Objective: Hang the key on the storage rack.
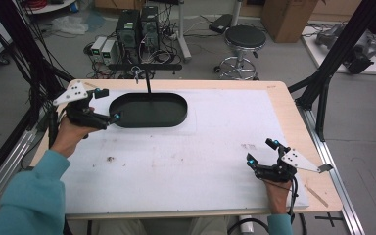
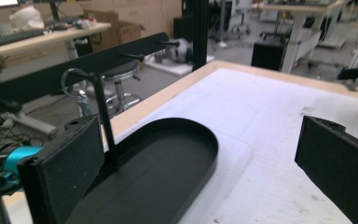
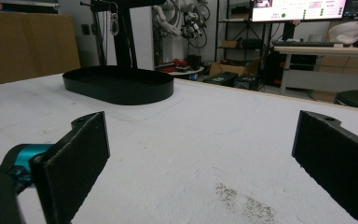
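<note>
A black oval tray (image 1: 147,123) lies at the back left of the white mat (image 1: 196,147). From it rises a thin post (image 1: 148,83) that carries a black crossbar (image 1: 144,66) with pegs and a metal hook. My left gripper (image 1: 108,105) is open at the tray's left end, with nothing held. In the left gripper view the tray (image 2: 210,142) and post (image 2: 103,116) sit just ahead of the left gripper (image 2: 198,140). My right gripper (image 1: 261,151) rests open near the mat's front right. Far ahead of the right gripper (image 3: 200,135) stands the tray (image 3: 121,92).
The mat covers a wooden table (image 1: 293,122). Small dark smudges mark the mat (image 1: 110,158), one of them just ahead of the right gripper (image 3: 242,200). Black frame posts (image 1: 330,63) stand at the right. A stool (image 1: 245,38) and computer boxes (image 1: 137,27) are beyond the far edge.
</note>
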Available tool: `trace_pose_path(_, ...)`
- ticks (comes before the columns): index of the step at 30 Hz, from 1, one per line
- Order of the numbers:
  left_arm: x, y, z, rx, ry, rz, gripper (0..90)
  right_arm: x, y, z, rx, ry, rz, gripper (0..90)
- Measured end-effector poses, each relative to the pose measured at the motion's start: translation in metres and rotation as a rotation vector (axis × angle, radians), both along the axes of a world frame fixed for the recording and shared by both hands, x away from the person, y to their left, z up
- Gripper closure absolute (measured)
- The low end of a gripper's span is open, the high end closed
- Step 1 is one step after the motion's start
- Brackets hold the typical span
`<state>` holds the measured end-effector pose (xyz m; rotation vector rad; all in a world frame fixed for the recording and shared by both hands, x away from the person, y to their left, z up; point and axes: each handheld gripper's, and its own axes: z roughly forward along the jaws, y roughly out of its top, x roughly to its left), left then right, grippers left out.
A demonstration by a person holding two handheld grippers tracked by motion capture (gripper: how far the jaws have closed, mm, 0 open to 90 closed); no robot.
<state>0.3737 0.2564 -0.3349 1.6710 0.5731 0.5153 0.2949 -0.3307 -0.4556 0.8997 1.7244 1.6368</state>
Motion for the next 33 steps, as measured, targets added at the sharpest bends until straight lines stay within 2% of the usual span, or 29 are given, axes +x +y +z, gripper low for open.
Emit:
trace_pose_path(1,0.000,0.000,0.000,0.000,0.000,0.000,1.7,0.000,0.000,0.000,0.000,0.000,0.000,3.3)
trace_pose_path(2,-0.011,0.002,-0.011,-0.009,-0.007,0.004,1.7,0.000,0.000,0.000,0.001,0.002,-0.001,3.3)
trace_pose_path(3,-0.011,0.002,-0.011,-0.009,-0.007,0.004,1.7,0.000,0.000,0.000,-0.001,-0.002,-0.002,3.3)
trace_pose_path(5,-0.027,0.007,-0.030,-0.027,-0.025,0.023,1.7,0.000,0.000,0.000,-0.002,-0.001,-0.002,3.3)
trace_pose_path(6,-0.027,0.007,-0.030,-0.027,-0.025,0.023,1.7,0.000,0.000,0.000,-0.002,-0.001,-0.002,3.3)
trace_pose_path(7,-0.032,0.009,-0.038,-0.035,-0.029,0.037,1.7,0.000,0.000,0.000,0.004,0.007,-0.004,3.3)
trace_pose_path(8,-0.041,0.013,-0.053,-0.068,-0.024,0.052,1.7,0.000,0.000,0.000,0.001,0.004,-0.004,3.3)
trace_pose_path(9,-0.041,0.013,-0.053,-0.068,-0.024,0.052,1.7,0.000,0.000,0.000,0.001,0.004,-0.004,3.3)
trace_pose_path(13,-0.060,0.018,-0.078,-0.114,-0.039,0.089,1.7,0.000,0.000,0.000,-0.001,-0.002,-0.004,3.3)
trace_pose_path(15,-0.068,0.019,-0.088,-0.112,-0.048,0.096,1.7,0.000,0.000,0.000,-0.004,-0.003,-0.005,3.3)
trace_pose_path(16,-0.076,0.019,-0.099,-0.121,-0.072,0.097,1.7,0.000,0.000,0.000,-0.005,-0.003,-0.006,3.3)
trace_pose_path(23,-0.086,0.020,-0.118,-0.132,-0.097,0.106,1.7,0.000,0.001,0.000,-0.006,-0.007,-0.006,3.3)
trace_pose_path(24,-0.086,0.021,-0.121,-0.135,-0.091,0.107,1.7,-0.001,0.001,0.000,-0.014,-0.009,-0.006,3.3)
trace_pose_path(26,-0.086,0.023,-0.122,-0.158,-0.089,0.119,1.7,0.000,0.001,0.000,-0.015,-0.012,-0.008,3.3)
trace_pose_path(27,-0.086,0.023,-0.122,-0.156,-0.084,0.125,1.7,0.000,0.001,0.000,-0.015,-0.012,-0.008,3.3)
trace_pose_path(29,-0.087,0.020,-0.122,-0.134,-0.099,0.128,1.7,-0.001,0.002,0.000,-0.011,-0.003,-0.006,3.3)
trace_pose_path(33,-0.087,0.022,-0.122,-0.149,-0.103,0.135,1.7,-0.001,0.002,0.000,-0.019,-0.009,-0.009,3.3)
